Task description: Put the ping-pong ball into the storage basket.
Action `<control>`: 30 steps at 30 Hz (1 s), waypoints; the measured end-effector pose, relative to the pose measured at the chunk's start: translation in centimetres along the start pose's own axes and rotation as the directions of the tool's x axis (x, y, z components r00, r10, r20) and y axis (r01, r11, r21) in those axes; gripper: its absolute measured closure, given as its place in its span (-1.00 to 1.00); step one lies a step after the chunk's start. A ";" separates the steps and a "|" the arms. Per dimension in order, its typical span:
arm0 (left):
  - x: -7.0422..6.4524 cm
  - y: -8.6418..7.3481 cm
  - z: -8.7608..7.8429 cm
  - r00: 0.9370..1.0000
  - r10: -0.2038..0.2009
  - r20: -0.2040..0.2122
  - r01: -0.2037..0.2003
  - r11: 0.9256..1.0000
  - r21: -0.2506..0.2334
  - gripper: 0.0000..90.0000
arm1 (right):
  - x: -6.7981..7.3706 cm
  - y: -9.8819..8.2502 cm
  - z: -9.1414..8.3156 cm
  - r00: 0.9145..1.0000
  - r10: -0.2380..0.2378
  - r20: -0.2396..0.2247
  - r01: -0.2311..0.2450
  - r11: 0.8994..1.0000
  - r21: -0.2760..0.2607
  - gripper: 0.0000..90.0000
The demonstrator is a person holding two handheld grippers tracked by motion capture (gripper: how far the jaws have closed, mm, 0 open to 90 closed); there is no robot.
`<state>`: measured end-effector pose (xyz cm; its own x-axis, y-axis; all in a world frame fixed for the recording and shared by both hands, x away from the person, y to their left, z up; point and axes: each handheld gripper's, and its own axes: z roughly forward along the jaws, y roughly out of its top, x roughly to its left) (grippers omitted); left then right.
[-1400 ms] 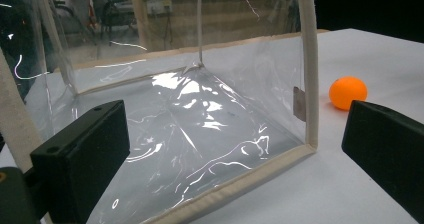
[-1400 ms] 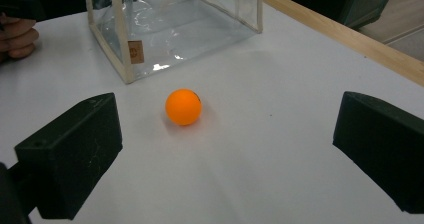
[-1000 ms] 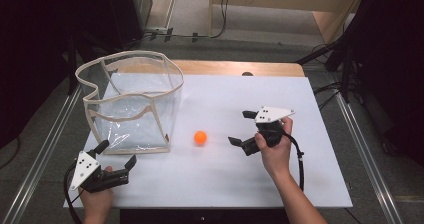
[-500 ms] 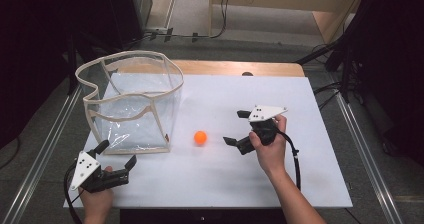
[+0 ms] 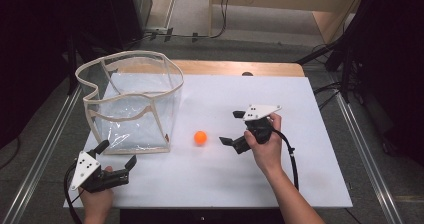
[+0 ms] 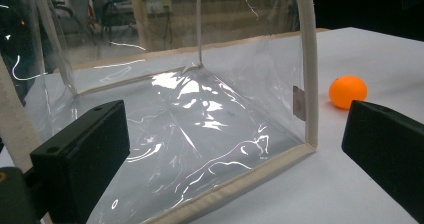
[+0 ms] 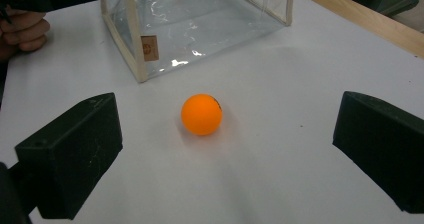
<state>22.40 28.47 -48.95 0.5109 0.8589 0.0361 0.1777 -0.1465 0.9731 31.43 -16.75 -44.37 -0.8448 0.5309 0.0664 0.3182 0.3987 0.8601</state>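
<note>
White covers the table [image 5: 300, 184], with dark floor and cables beyond its far edge. On it an orange ball [image 5: 200, 137] lies alone, just right of the clear bag [image 5: 130, 104], which stands open-topped near the table's left side. The right claw [image 5: 233, 129] is much the nearer: its jaws stand wide and empty, pointing left at the ball, which in the right gripper view sits centred between them and a little ahead, apart from both. A ball has no long axis, so I judge any approach angle would do. The left claw [image 5: 116, 156], also wide and empty, rests at the near left corner, facing the bag. Against the earlier frames, the right claw has edged leftward toward the ball; ball, bag and left claw are unmoved.
</note>
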 end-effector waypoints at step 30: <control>0.0 0.0 0.0 1.000 0.004 0.002 -0.004 1.000 0.001 -1.00 | 0.1 1.5 3.5 0.997 -0.052 -0.055 0.057 0.993 0.104 -1.00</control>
<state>22.41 28.44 -48.95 0.5136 0.8571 0.0399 0.1766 -0.1510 0.9726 33.34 -13.54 -44.84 -0.8825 0.4677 0.0493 0.3121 0.5039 0.8055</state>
